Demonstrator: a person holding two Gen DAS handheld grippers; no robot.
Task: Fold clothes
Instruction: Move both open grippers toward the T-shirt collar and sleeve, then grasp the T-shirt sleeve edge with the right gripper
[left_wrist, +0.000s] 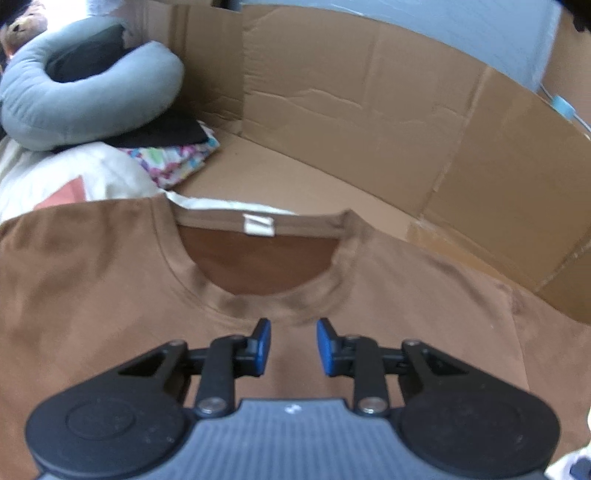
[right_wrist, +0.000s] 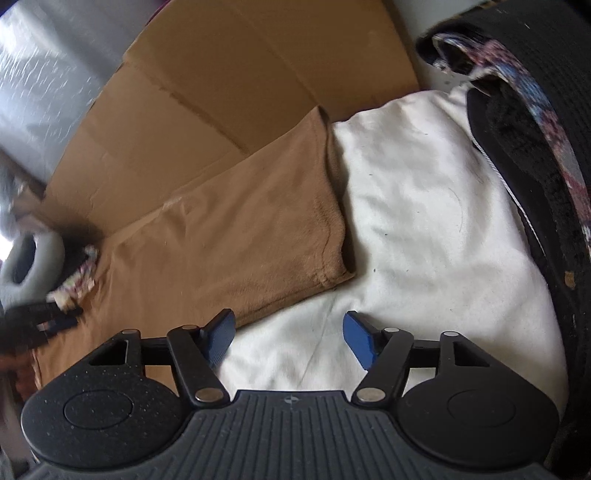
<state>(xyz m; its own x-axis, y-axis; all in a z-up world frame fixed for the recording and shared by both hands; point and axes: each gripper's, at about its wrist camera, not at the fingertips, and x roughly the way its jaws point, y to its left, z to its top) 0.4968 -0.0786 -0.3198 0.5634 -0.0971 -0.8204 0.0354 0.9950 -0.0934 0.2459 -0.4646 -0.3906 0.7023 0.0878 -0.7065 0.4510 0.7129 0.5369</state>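
At the far left of the left wrist view a grey ring cushion (left_wrist: 74, 96) sits on a small stack of folded clothes (left_wrist: 173, 158), a dark piece over a bright patterned one. Right of that the brown T-shirt (left_wrist: 92, 280) lies spread front-up over flattened cardboard (left_wrist: 332, 177), its neckline (left_wrist: 258, 258) open toward the camera and the white label (left_wrist: 258, 225) showing inside the back collar. The left claw (left_wrist: 293, 343) hovers just short of the collar with a narrow gap between its blue pads and nothing held.

In the right wrist view the shirt's sleeve (right_wrist: 288, 206) lies flat, its hem overlapping a white cloth (right_wrist: 424, 206); whether that is bedding or another garment I cannot tell. The right claw (right_wrist: 289, 338) stands wide and empty over the white cloth, just beside the sleeve's hem.

The shirt looks laid out flat and not folded. To fold it cleanly, I judge each claw should pinch both layers at a seam, at shoulder and sleeve edge, rather than only the top layer. The fabric looks soft and limp, so lifting low and moving both claws together should keep the crease straight and avoid dragging the shirt across the cardboard.
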